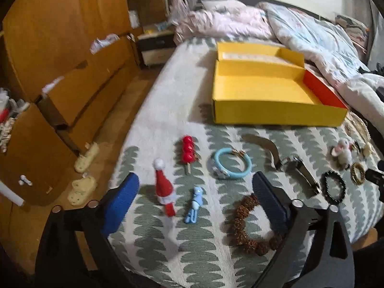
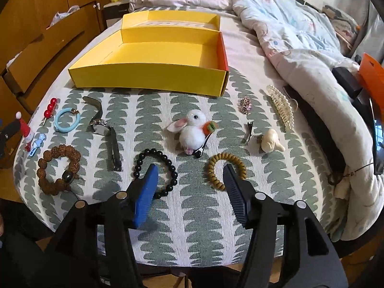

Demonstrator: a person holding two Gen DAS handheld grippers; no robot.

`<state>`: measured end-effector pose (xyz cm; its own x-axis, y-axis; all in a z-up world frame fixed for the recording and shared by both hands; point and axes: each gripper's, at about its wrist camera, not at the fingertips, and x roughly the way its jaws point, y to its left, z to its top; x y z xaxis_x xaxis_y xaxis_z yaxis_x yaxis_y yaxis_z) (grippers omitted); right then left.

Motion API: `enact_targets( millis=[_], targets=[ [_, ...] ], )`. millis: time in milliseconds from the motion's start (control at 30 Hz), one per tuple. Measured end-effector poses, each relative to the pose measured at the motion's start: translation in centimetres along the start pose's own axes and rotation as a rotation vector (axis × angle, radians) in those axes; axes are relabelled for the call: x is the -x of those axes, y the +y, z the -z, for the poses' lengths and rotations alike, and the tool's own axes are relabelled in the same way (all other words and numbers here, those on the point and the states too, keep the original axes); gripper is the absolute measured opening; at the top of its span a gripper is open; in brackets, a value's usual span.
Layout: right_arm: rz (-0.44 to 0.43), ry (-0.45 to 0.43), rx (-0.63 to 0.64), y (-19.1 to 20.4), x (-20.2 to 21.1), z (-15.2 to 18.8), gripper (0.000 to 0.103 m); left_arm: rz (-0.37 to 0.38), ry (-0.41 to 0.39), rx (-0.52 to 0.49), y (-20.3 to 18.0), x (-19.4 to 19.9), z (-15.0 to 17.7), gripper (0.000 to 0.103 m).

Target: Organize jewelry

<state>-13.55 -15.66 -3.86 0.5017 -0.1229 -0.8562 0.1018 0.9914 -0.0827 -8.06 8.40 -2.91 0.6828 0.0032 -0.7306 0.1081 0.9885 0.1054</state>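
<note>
Jewelry and hair pieces lie spread on a green-and-white patterned cover, in front of an empty yellow box. My left gripper hangs open above a Santa-hat clip and a small blue clip, touching neither. A brown seed bracelet lies by its right finger. My right gripper is open too, with bare cover between its fingers. A black bead bracelet sits at its left finger and a tan coil hair tie at its right.
Also on the cover: red bead stick, light blue bangle, wristwatch, white bunny clip, cream claw clip, cream figure. A rumpled duvet lies to the right, wooden drawers to the left.
</note>
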Motion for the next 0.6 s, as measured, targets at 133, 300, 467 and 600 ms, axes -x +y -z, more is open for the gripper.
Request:
enact_targets(
  millis=[133, 300, 467, 600],
  targets=[
    [0.016, -0.009, 0.006, 0.3, 0.0, 0.3, 0.074, -0.002, -0.047, 0.002, -0.3, 1.1, 0.2, 0.096],
    [0.023, -0.005, 0.007, 0.6, -0.2, 0.6, 0.078, 0.027, -0.049, 0.014, -0.3, 1.7, -0.1, 0.096],
    [0.029, -0.005, 0.007, 0.9, -0.2, 0.7, 0.081, 0.028, -0.064, 0.01, -0.4, 2.1, -0.1, 0.096],
    [0.024, -0.006, 0.013, 1.1, -0.1, 0.9, 0.083, 0.032, -0.043, -0.012, -0.6, 1.7, -0.2, 0.096]
  ],
)
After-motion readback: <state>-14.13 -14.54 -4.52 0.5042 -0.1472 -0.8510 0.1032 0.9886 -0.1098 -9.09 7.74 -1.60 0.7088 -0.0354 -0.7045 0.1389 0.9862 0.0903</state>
